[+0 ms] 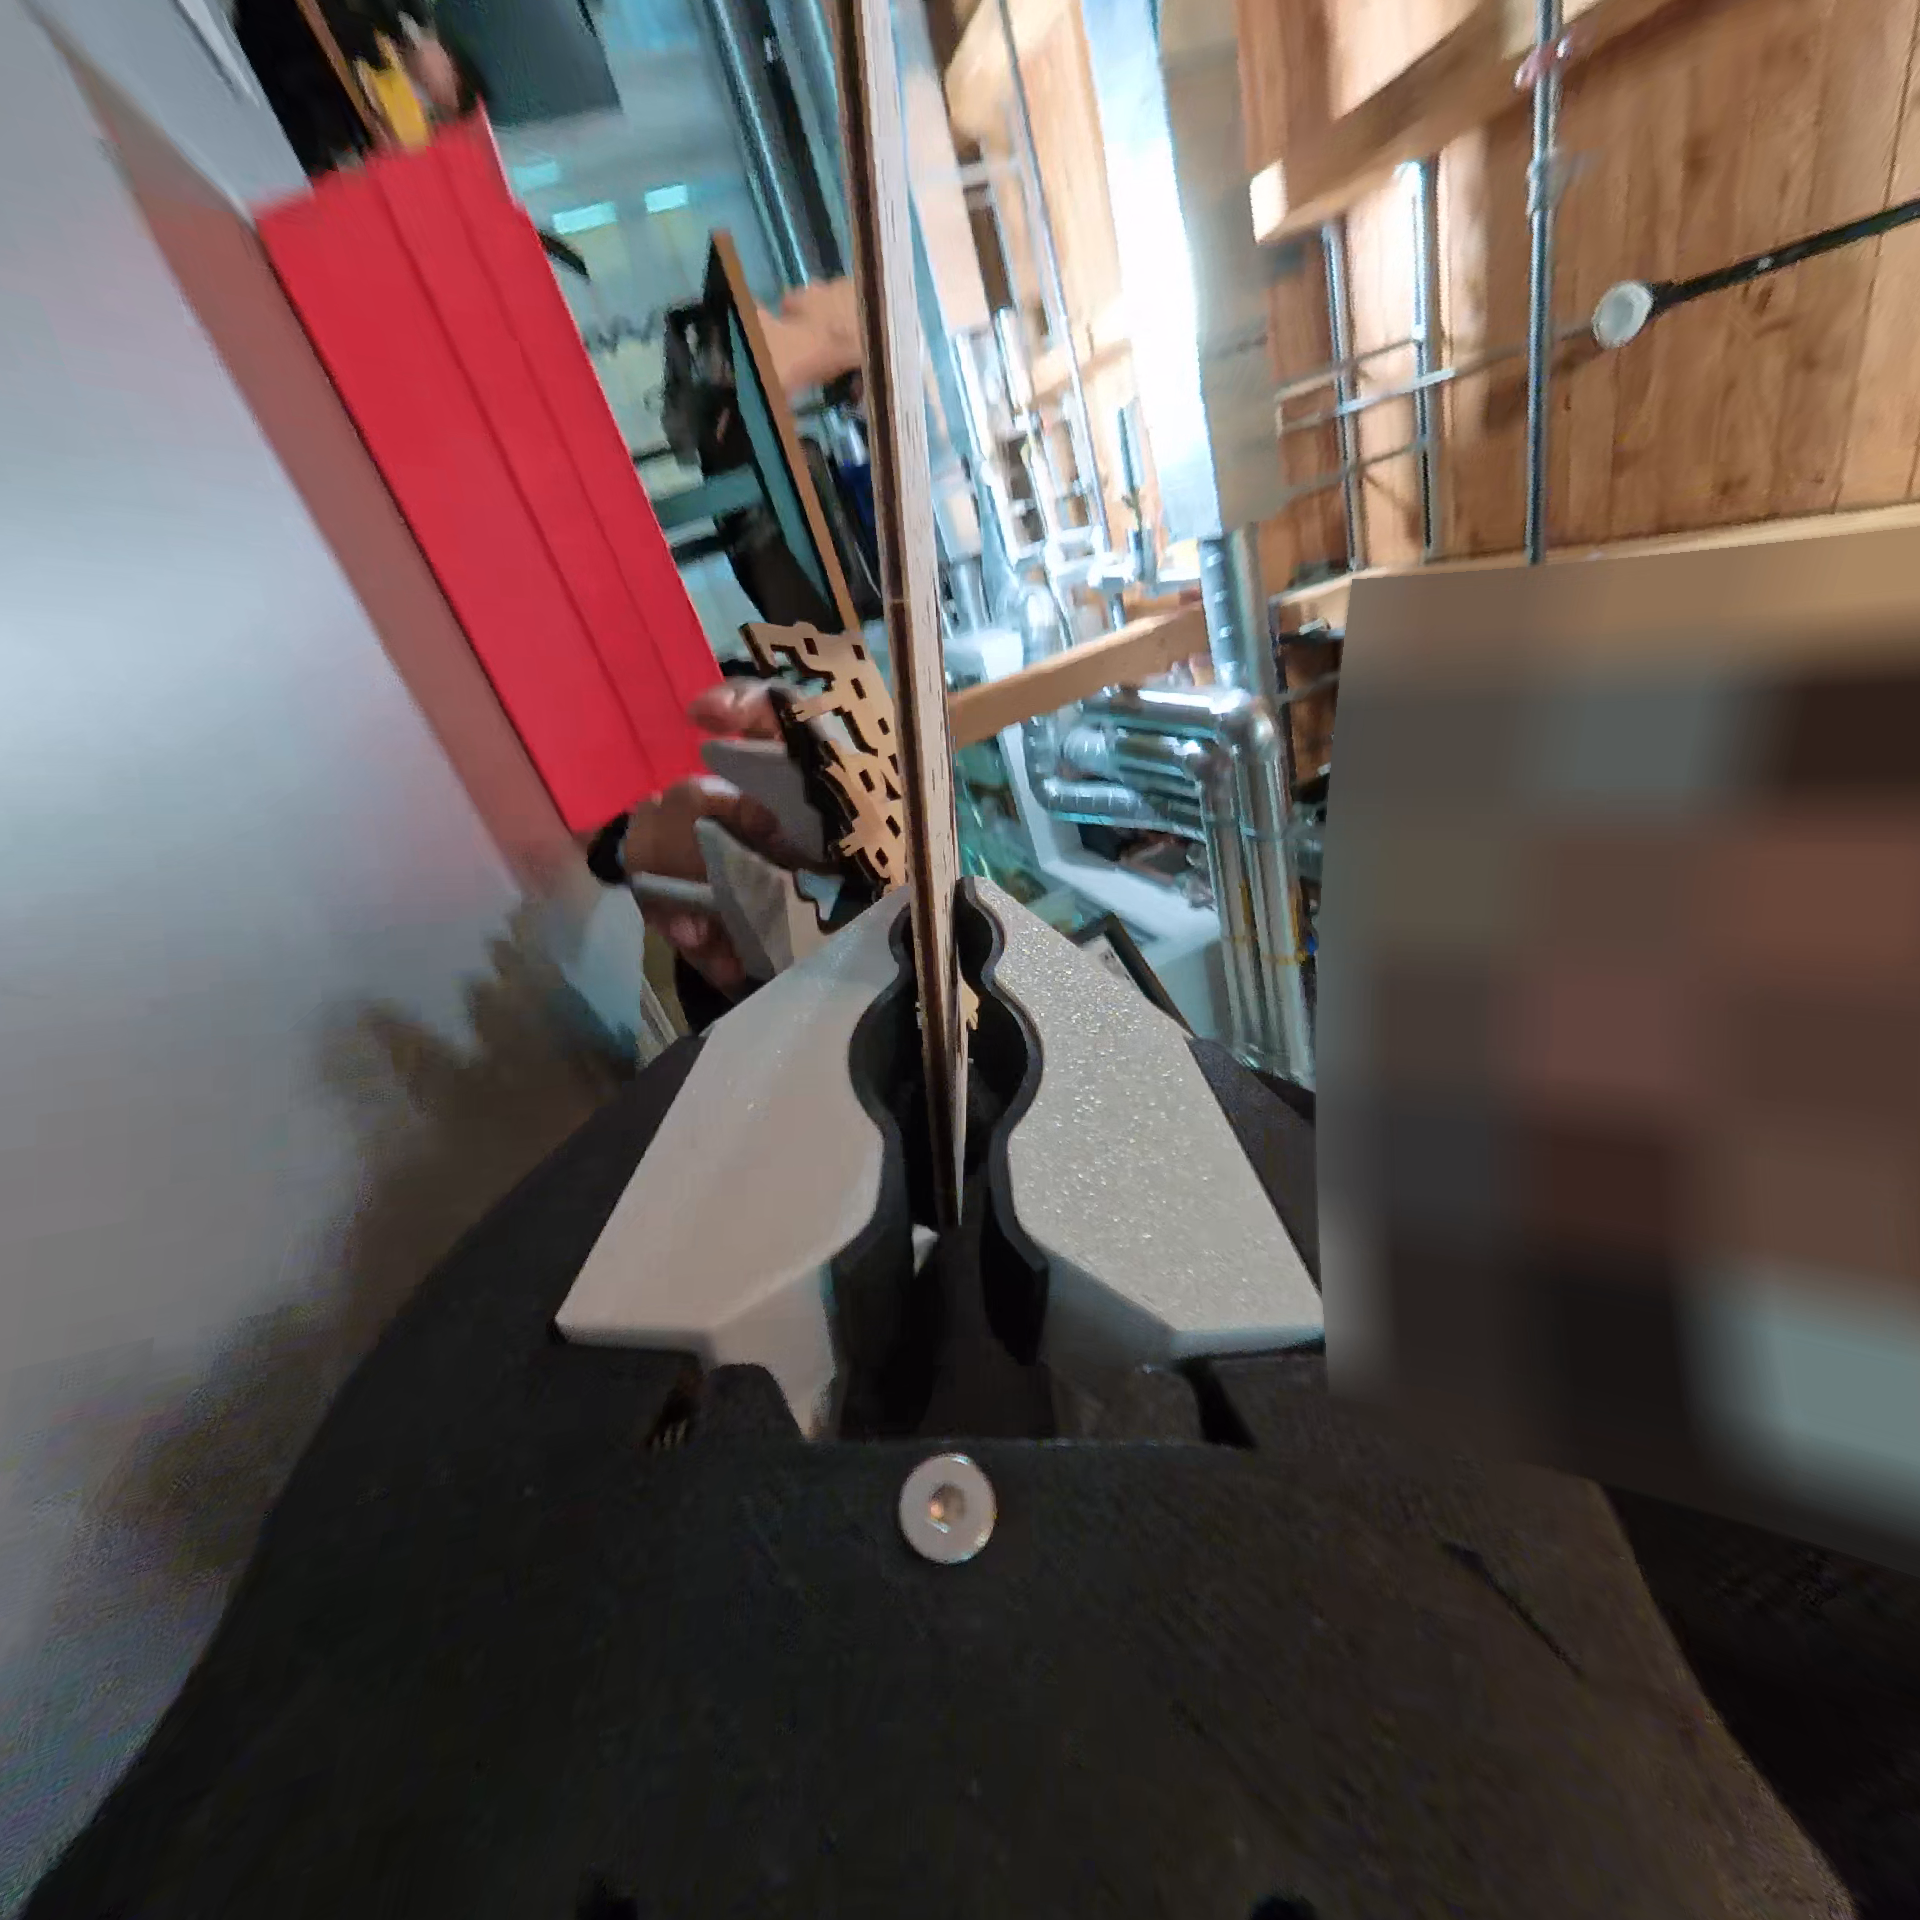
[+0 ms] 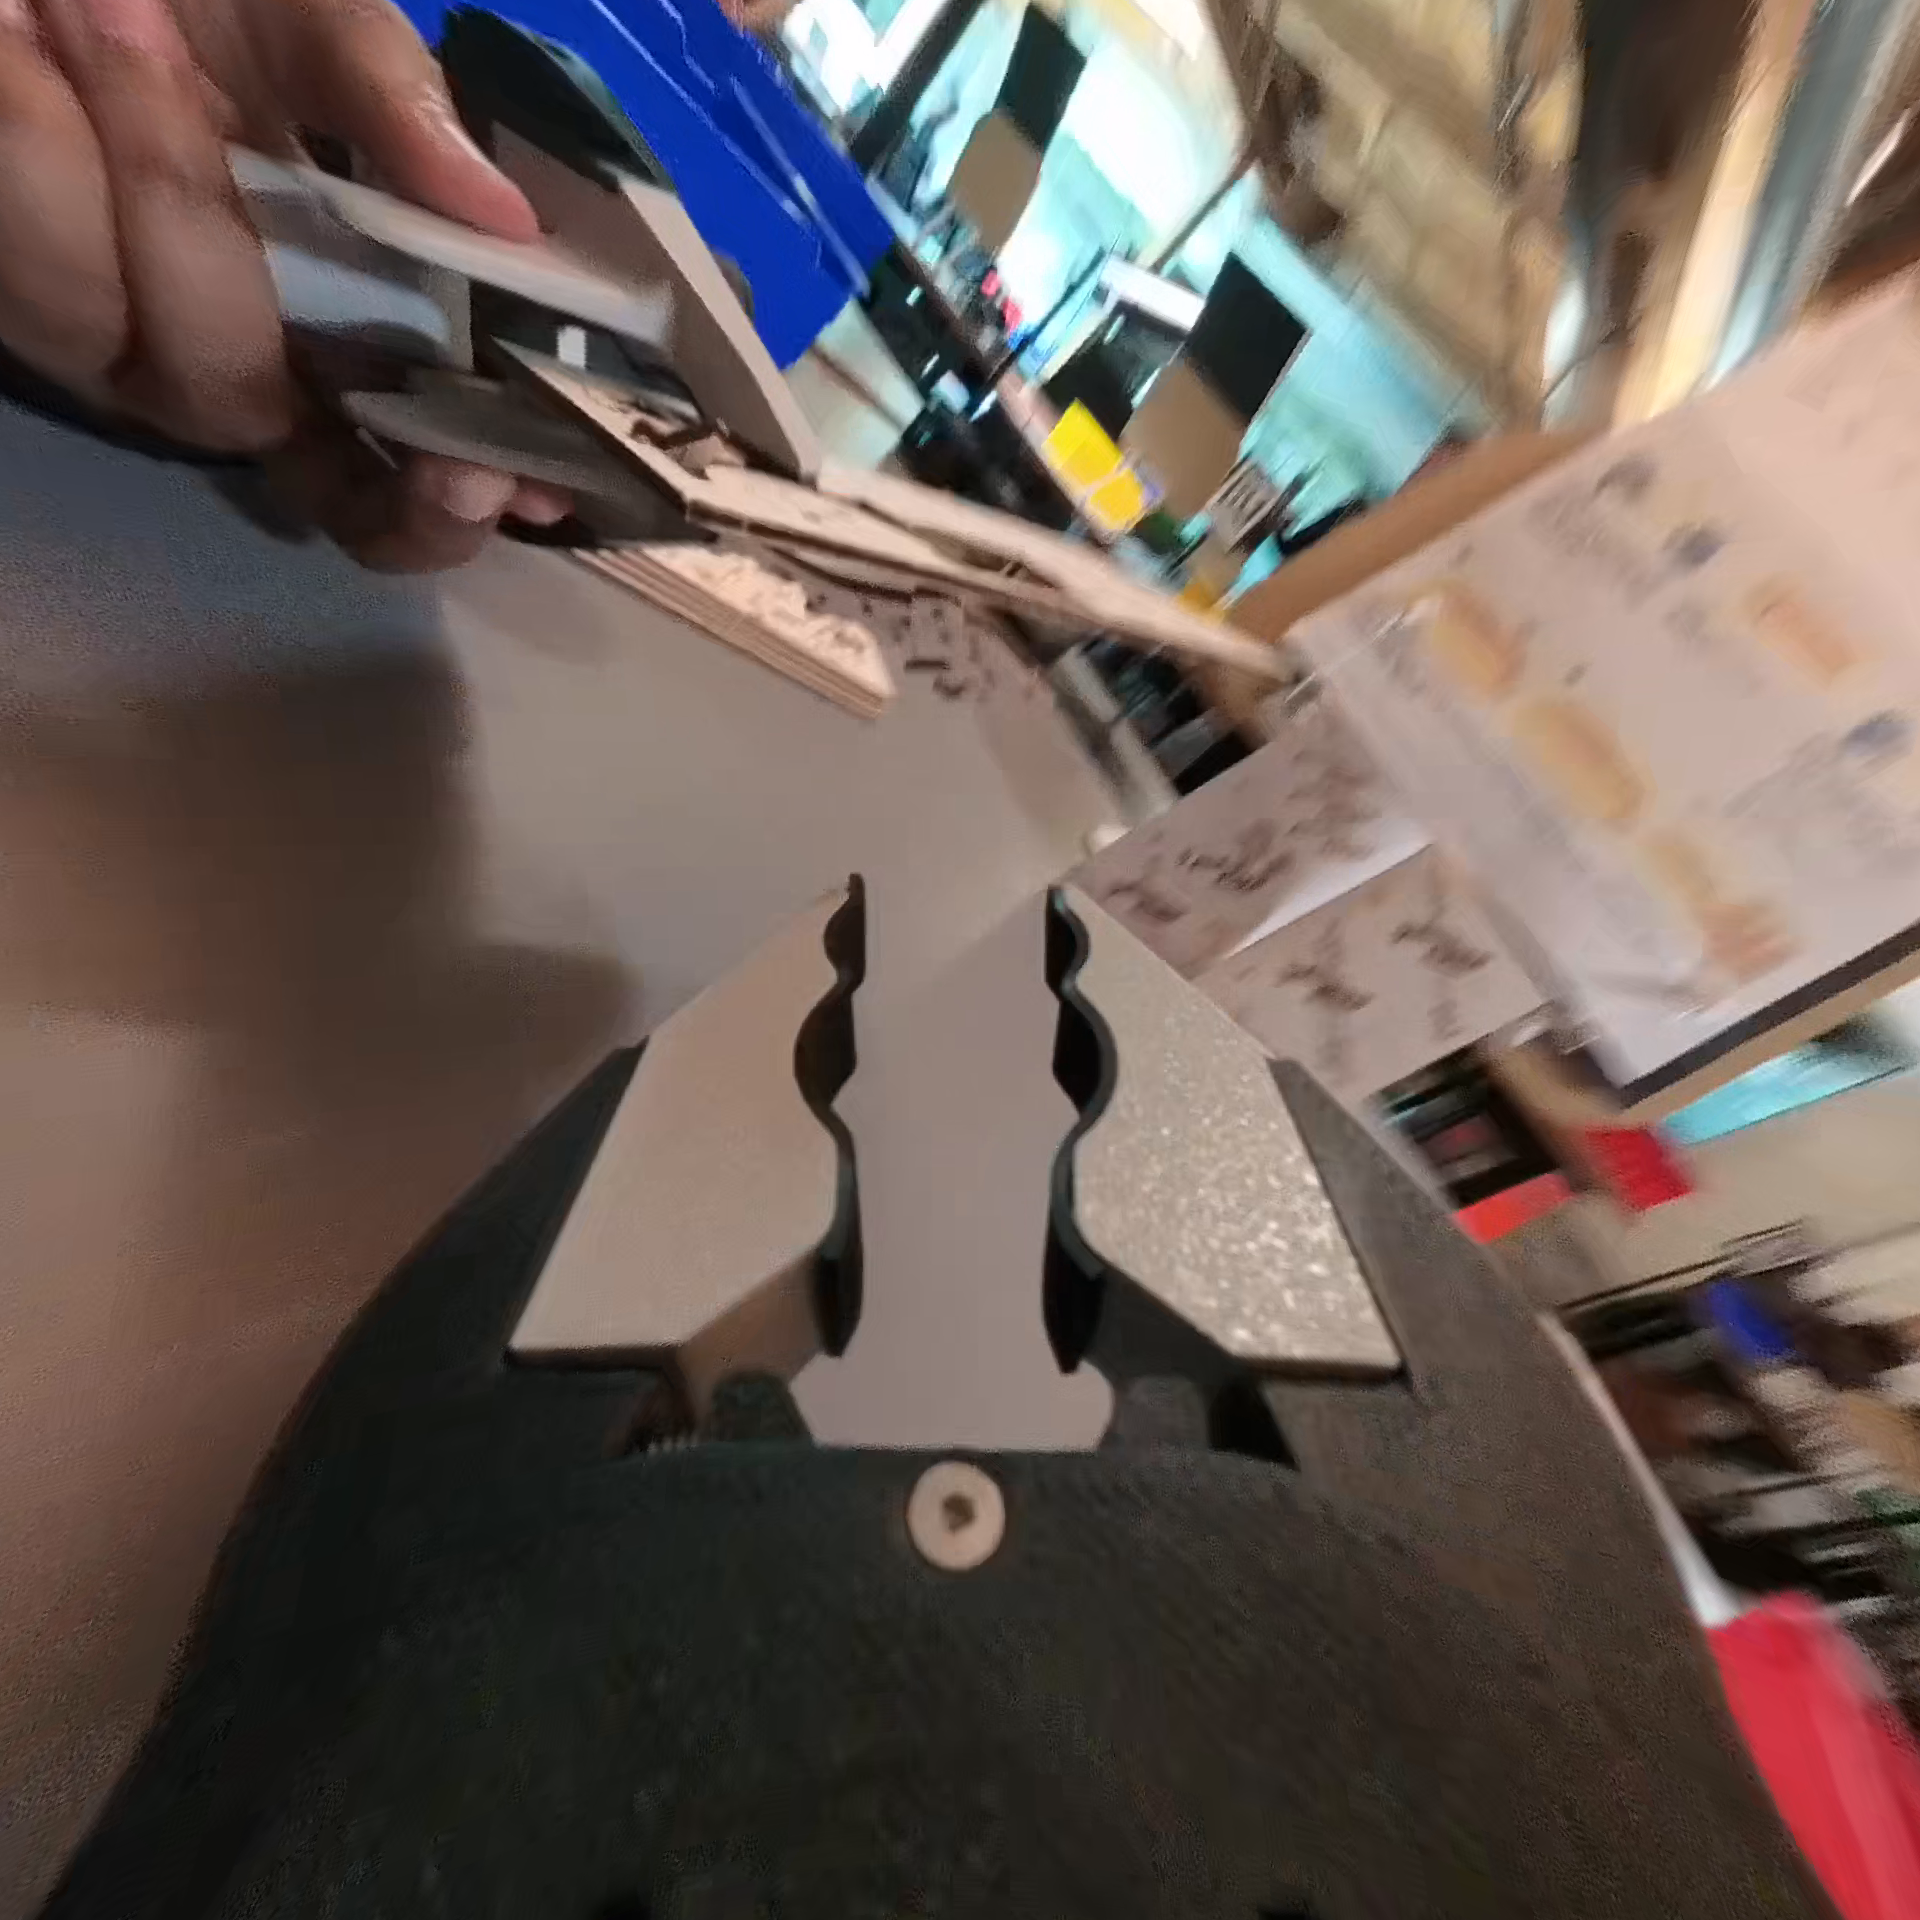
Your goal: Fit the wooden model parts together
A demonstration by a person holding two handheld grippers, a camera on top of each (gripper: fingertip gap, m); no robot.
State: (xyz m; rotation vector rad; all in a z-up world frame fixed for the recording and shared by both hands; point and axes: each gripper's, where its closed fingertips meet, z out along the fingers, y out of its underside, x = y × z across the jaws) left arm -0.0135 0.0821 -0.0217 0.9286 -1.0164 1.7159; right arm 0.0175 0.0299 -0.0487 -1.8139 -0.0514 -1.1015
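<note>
Grey table (image 2: 644, 831); left tongs (image 1: 940, 914) pinch wooden sheet (image 1: 914, 520), right tongs (image 2: 956, 904) agape.

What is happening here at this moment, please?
A person works with two hand-held grippers on a wooden model kit. The left gripper has its fingers shut on a thin wooden sheet, seen edge-on and held up off the grey table. The right gripper is open and empty above the table. Printed instruction sheets lie to the right. No parts look joined yet; both views are blurred.
</note>
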